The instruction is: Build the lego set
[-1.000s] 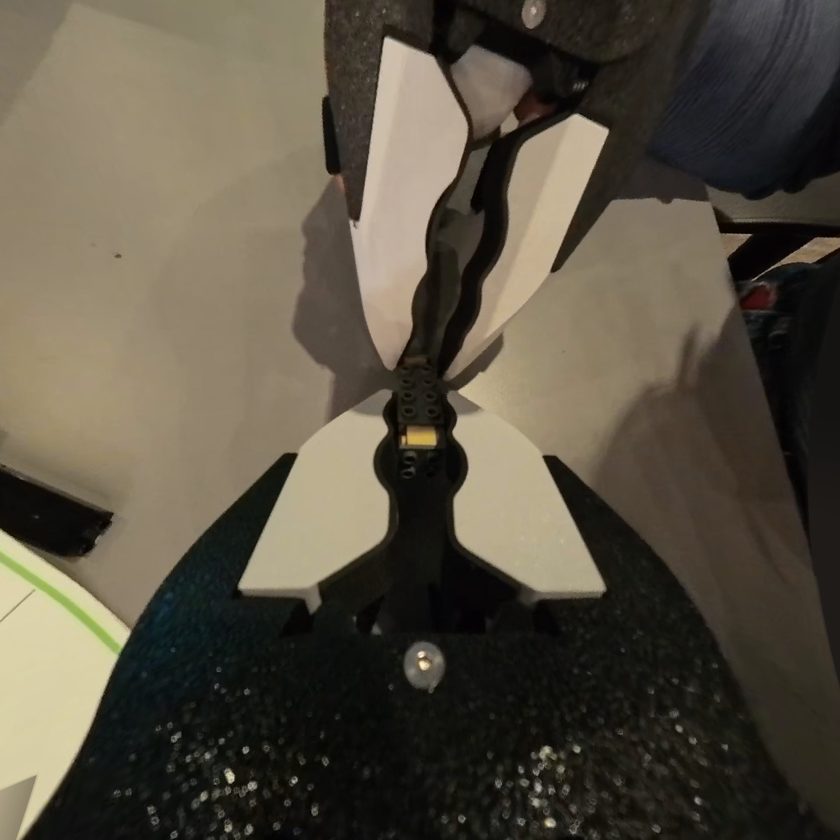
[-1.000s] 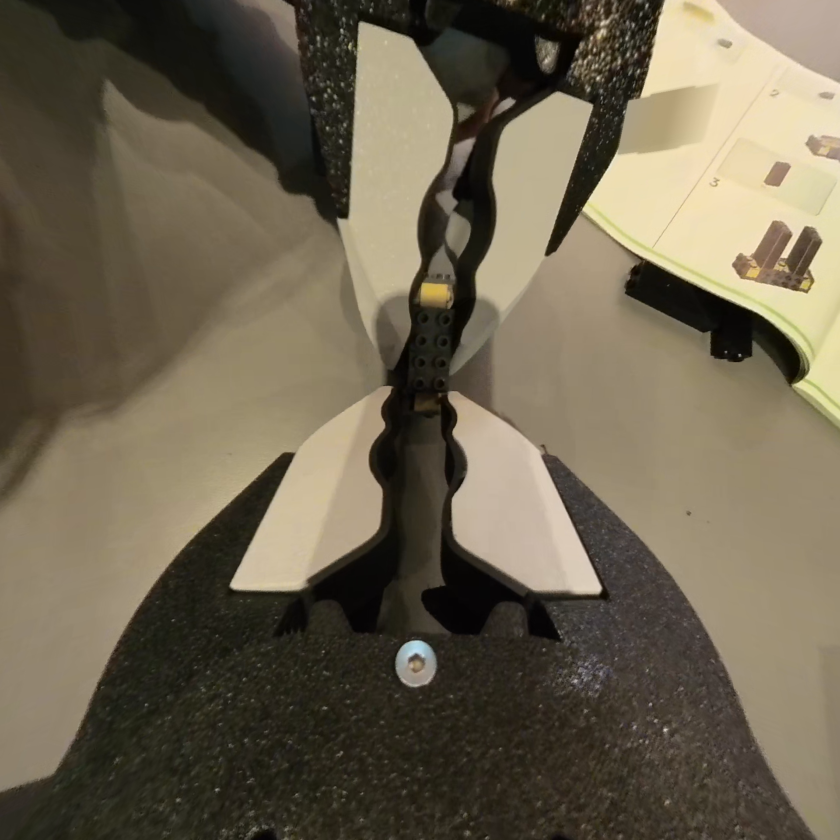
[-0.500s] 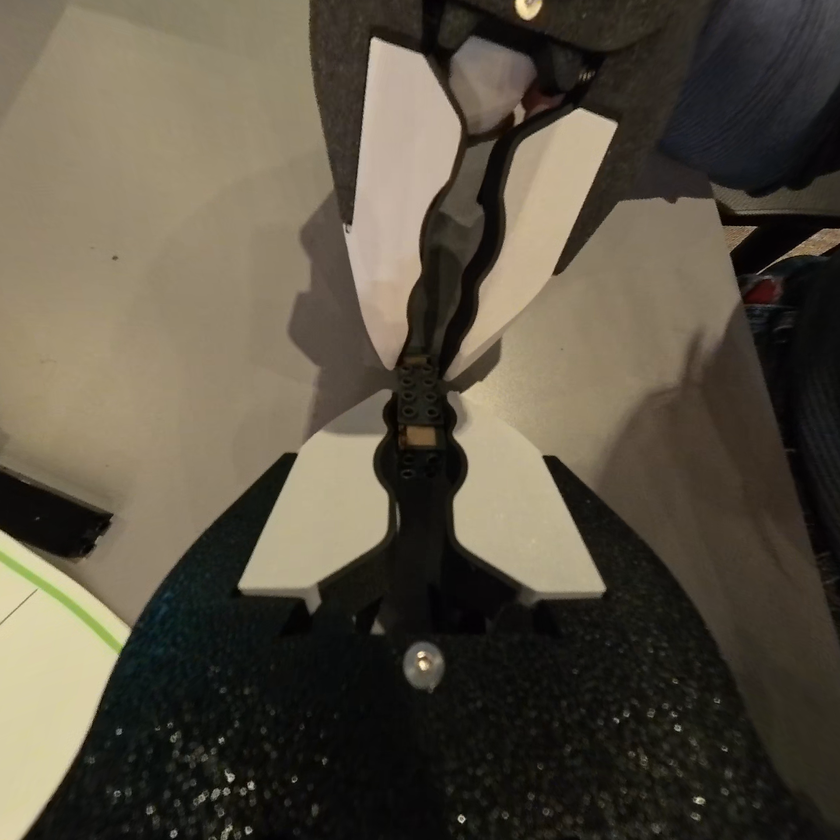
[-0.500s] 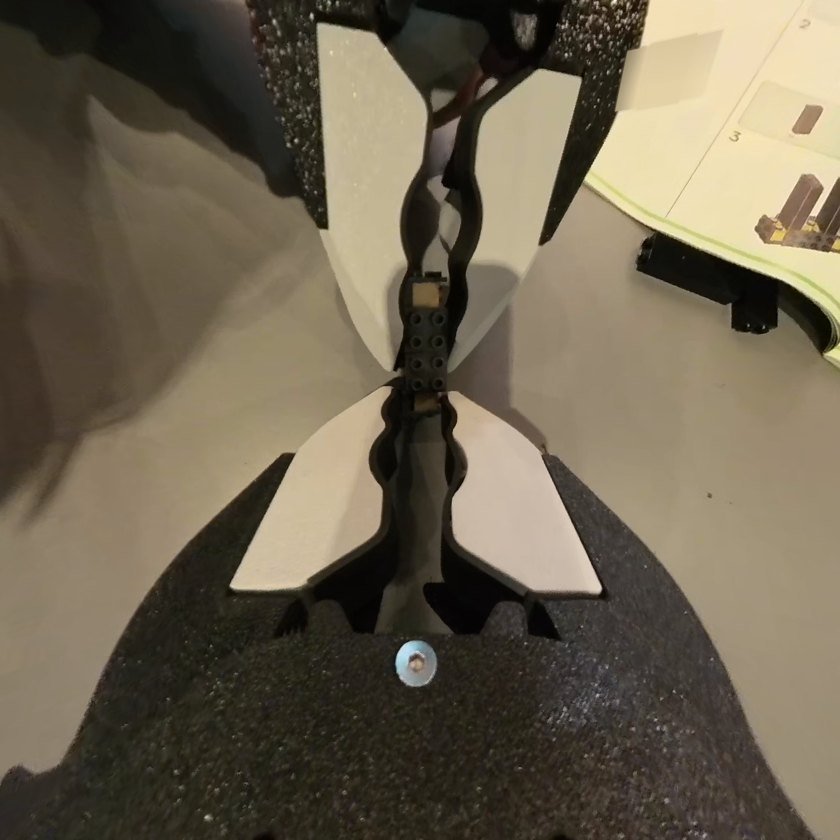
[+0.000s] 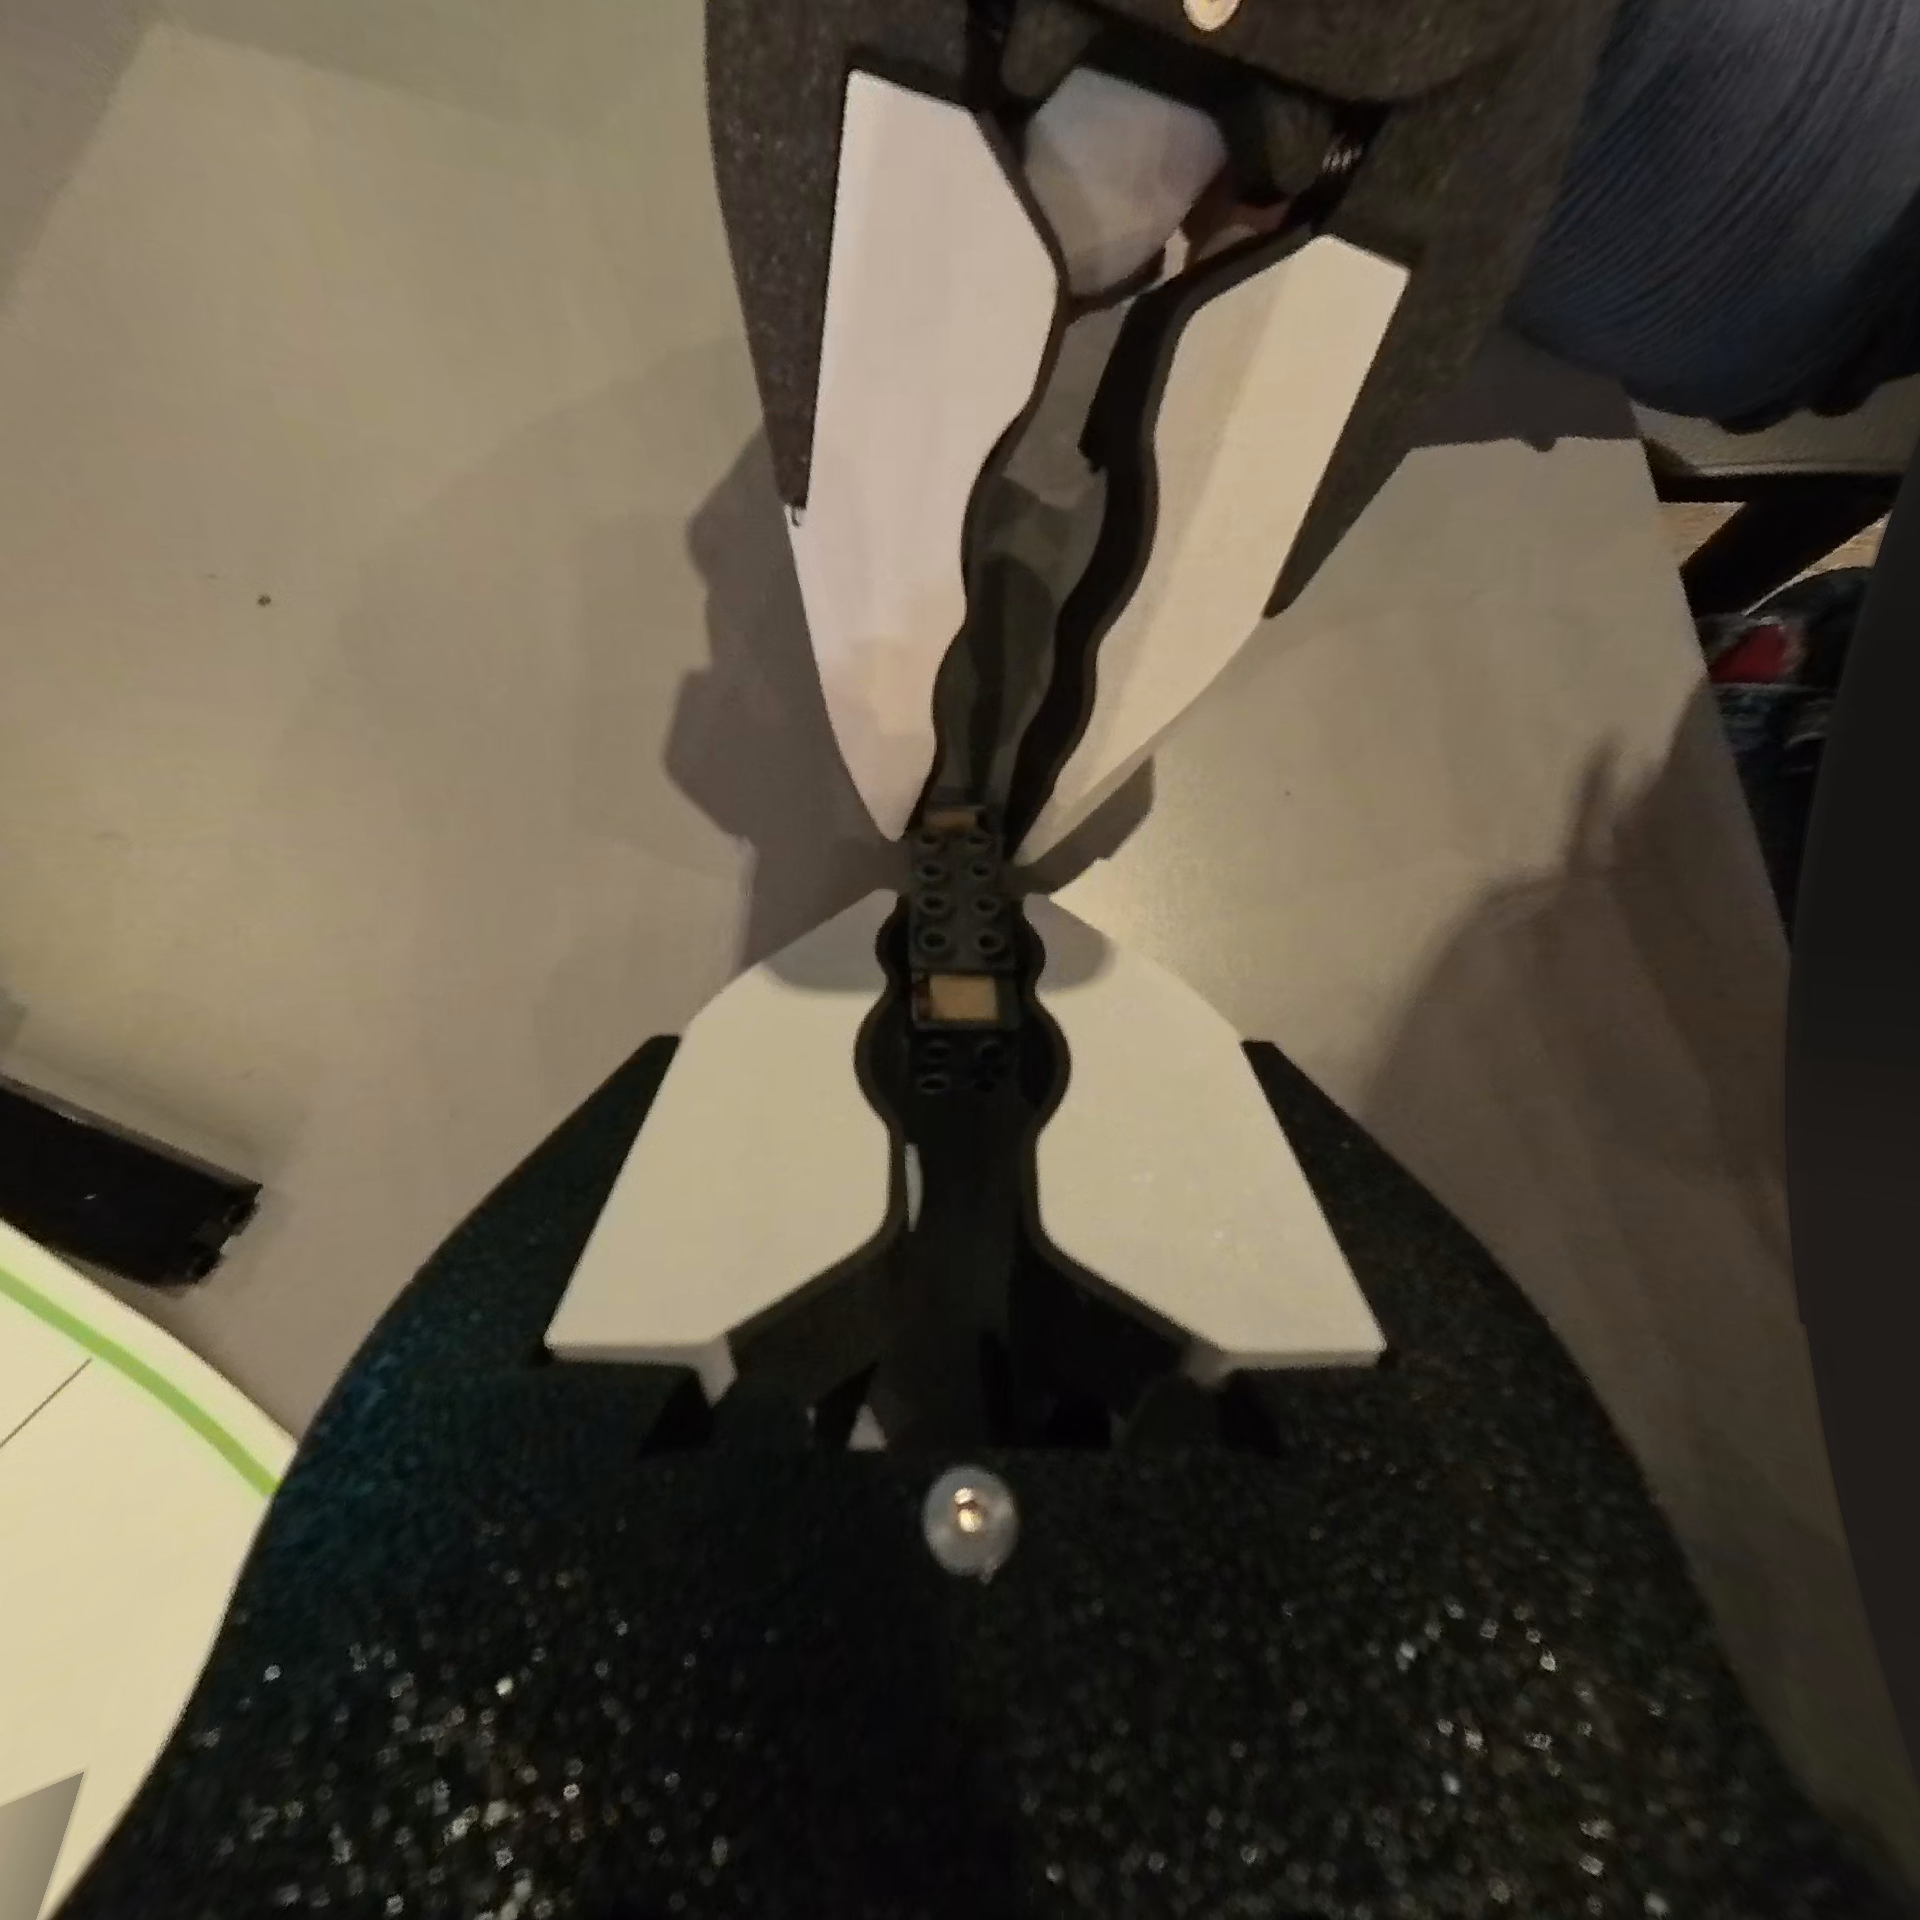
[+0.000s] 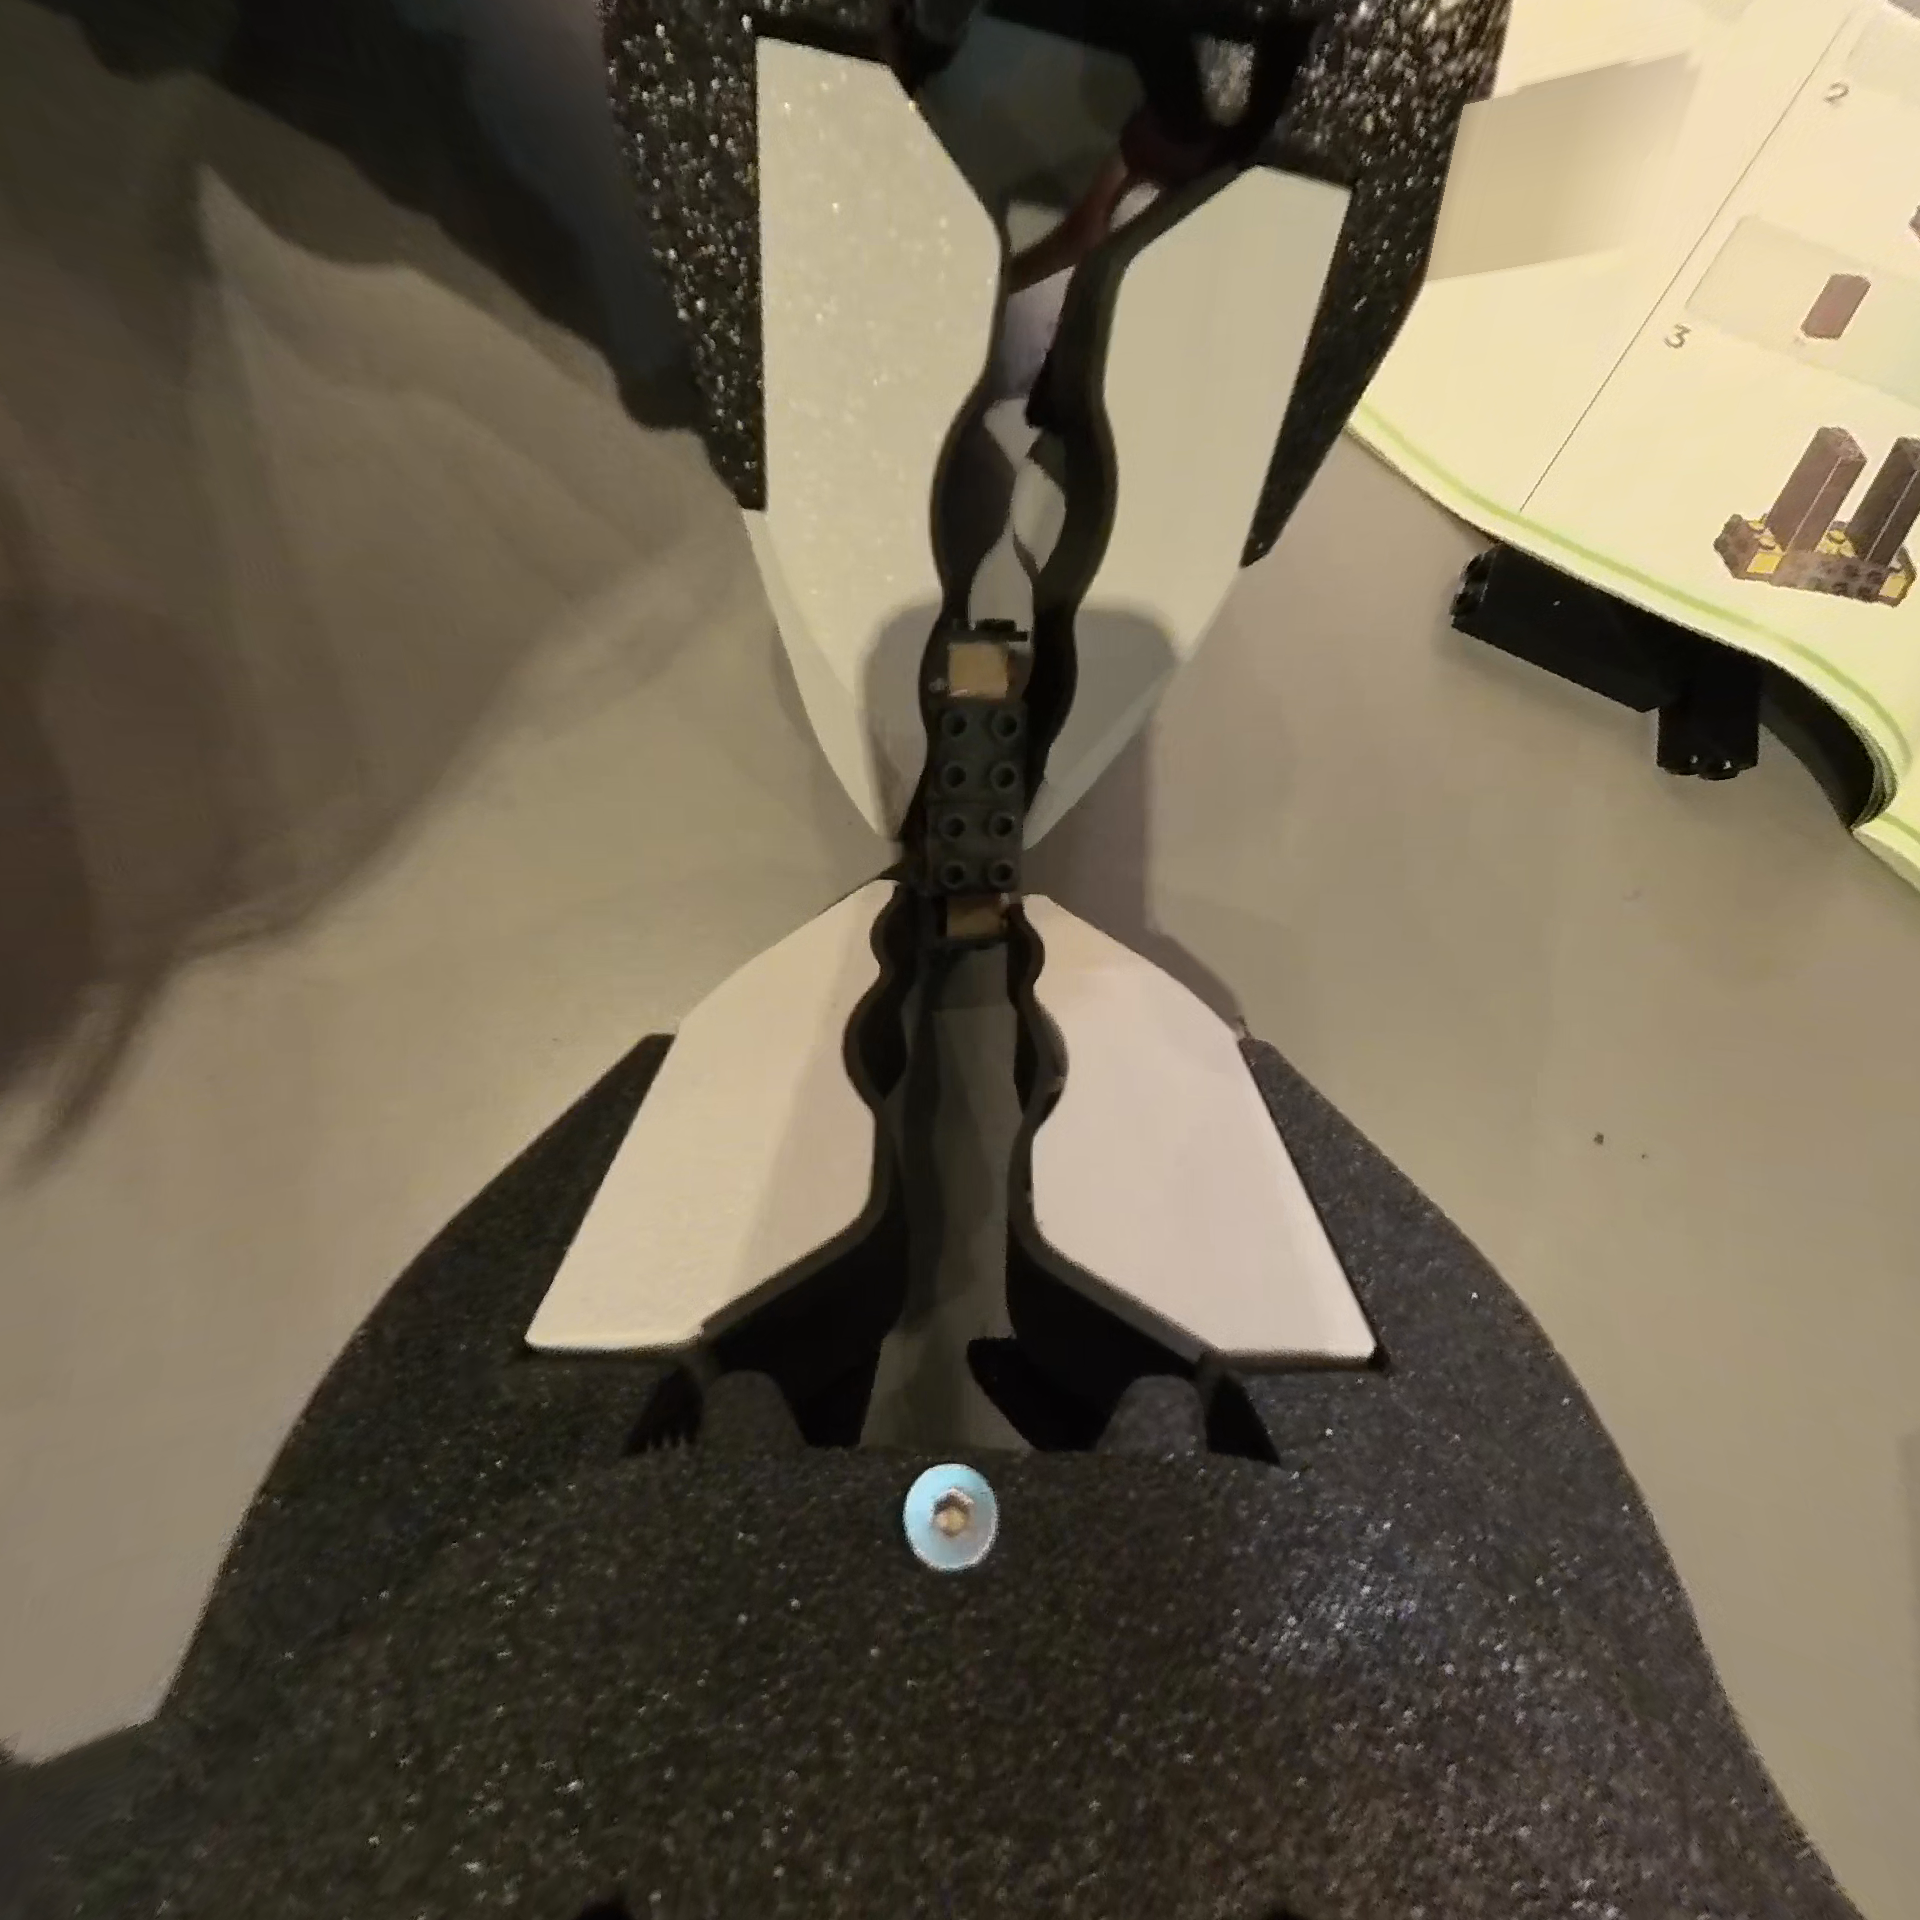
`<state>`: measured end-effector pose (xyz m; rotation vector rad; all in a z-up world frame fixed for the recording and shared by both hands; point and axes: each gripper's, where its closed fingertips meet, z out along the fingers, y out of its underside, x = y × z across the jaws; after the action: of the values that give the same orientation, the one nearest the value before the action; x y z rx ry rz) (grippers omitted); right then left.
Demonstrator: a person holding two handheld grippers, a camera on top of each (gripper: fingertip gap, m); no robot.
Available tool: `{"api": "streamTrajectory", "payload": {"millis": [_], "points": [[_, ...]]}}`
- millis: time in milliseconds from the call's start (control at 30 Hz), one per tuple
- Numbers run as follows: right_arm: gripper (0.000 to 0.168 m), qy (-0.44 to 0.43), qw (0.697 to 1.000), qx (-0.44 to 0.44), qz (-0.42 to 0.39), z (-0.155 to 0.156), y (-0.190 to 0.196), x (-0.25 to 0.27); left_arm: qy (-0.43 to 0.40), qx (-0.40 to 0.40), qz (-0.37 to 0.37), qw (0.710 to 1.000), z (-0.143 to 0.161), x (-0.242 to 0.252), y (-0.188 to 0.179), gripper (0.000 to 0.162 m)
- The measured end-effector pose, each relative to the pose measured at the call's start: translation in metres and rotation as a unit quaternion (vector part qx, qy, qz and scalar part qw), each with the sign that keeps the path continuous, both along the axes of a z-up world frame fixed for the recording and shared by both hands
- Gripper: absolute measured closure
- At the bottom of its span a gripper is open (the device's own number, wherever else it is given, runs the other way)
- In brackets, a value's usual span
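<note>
Left gripper [image 5: 961, 940] — jaws clamped on one end of a black studded lego piece [image 5: 958, 904]; right gripper [image 6: 961, 902] — jaws clamped on the opposite end, tips of the two grippers nearly meeting. Piece: narrow, two studs wide, with a small tan tile [image 6: 979, 665] inside each grip. Since a second ago, little change; grips hold, the piece sits slightly deeper in the left jaws. Beyond the right jaws, to the right: printed instruction booklet [image 6: 1662, 260], green-edged, numbered steps, overlapping a loose black part [image 6: 1600, 665]. All over a grey table [image 5: 364, 623].
</note>
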<state>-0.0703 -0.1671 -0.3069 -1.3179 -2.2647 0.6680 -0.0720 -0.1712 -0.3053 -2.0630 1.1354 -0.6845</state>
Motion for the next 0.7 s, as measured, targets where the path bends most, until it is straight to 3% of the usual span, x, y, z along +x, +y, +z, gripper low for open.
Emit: {"api": "streamTrajectory", "payload": {"millis": [533, 700], "points": [[0.154, 0.108, 0.979, 0.173, 0.021, 0.025, 0.020, -0.010, 0.041, 0.169, 0.024, 0.984, 0.025, -0.009, 0.019, 0.145], [0.154, 0.115, 0.974, 0.195, 0.022, 0.027, 0.022, -0.011, 0.047, 0.185, 0.027, 0.981, 0.027, -0.010, 0.021, 0.145]]}}
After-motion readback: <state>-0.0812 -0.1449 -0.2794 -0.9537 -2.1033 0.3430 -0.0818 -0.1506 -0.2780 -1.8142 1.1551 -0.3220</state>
